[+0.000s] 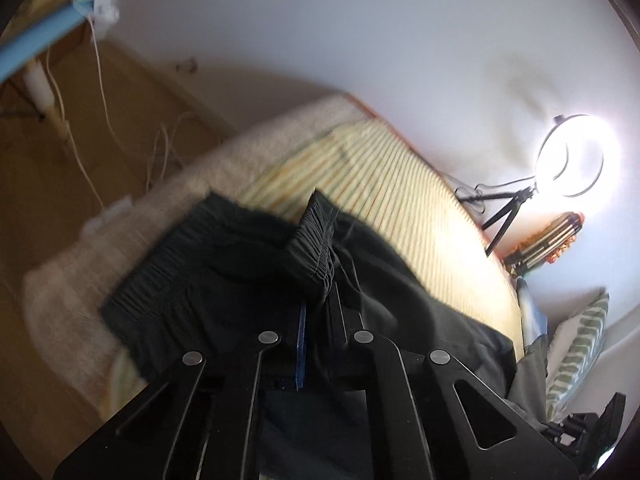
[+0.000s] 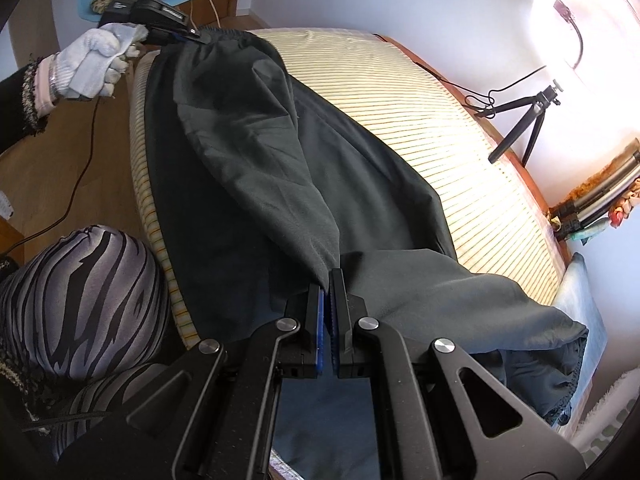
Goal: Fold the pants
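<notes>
Black linkage arms are filling the bottom of the left wrist view, and the left gripper (image 1: 318, 300) is pinching the gathered elastic waistband (image 1: 316, 240) of the dark pants (image 1: 224, 264), its jaws closed tight on the fabric. Those pants are lying across a mattress with a cream striped sheet (image 1: 384, 176), whose far end a fuzzy beige blanket (image 1: 224, 168) is covering. Beyond the bed, a lit ring light (image 1: 572, 160) on a small black tripod (image 1: 504, 212) is glaring against the white wall (image 1: 360, 32), and white cables (image 1: 96, 128) are trailing over the wooden floor (image 1: 80, 168). This view is looking slightly blurred.

Blue-padded fingers are sitting nearest the lens in the right wrist view, where the right gripper (image 2: 328, 280) is clamping a fold of the pants (image 2: 260, 152) near the legs, jaws pressed together on the cloth. The garment is stretching along the striped sheet (image 2: 420, 112) from here up to the left gripper (image 2: 198, 36), which a white-gloved hand (image 2: 96, 60) is holding at the waistband (image 2: 228, 34). One leg is draping over the other, and the hems (image 2: 568, 360) are hanging off the bed's near end. A knee in zebra-print leggings (image 2: 84, 292) is pressing beside the mattress edge. The ring light (image 2: 576, 12) and tripod (image 2: 524, 120) are standing by the wall.
</notes>
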Motion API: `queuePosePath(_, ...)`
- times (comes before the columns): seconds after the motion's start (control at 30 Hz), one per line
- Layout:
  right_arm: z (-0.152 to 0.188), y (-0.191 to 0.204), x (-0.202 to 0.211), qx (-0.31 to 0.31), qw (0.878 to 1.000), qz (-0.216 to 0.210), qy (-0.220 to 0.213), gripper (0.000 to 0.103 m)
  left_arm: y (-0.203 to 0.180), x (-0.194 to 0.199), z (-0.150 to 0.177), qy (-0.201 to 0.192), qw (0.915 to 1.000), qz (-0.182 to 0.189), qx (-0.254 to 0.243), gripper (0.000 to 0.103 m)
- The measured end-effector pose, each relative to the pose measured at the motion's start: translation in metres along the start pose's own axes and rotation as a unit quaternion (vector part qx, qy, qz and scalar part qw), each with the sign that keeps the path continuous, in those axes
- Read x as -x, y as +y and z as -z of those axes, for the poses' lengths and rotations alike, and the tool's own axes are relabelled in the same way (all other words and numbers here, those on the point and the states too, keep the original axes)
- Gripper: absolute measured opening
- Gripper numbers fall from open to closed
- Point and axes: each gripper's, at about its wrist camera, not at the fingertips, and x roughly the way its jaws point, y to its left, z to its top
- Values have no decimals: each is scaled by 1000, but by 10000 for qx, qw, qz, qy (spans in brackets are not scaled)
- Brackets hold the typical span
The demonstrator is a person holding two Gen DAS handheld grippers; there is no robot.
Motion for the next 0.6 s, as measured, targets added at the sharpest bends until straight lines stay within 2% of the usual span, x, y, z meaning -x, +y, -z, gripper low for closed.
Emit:
queuePosePath(0.1, -2, 2, 4, -36, 10000, -32, -86, 3, 10, 35, 2, -546, 9984, -92, -54, 5)
queuePosePath(0.13, -4, 4, 5, -13, 9999, -59, -100, 3, 20, 40, 3, -581, 9983, -111, 10, 5)
queuePosePath(0.27, -14, 15, -1, 167, 9997, -156, -76, 3, 59, 34, 16, -273, 9985, -299, 371, 5)
queuePosePath(0.33, -20, 23, -5, 299, 9994, -136, -57, 3, 70, 33, 20, -278, 9979, -345, 470, 5)
queuePosePath(0.47, -27, 29, -6, 455, 9989, -57, -19, 3, 71, 35, 13, -381, 9976, -269, 521, 5)
queuePosePath(0.53, -30, 27, -3, 441, 9990, 13, -35, 3, 61, 35, 7, -420, 9982, -232, 373, 5)
queuePosePath(0.6, -31, 22, 0, 358, 9993, 97, -64, 3, 55, 30, 3, -297, 9991, -222, 194, 5)
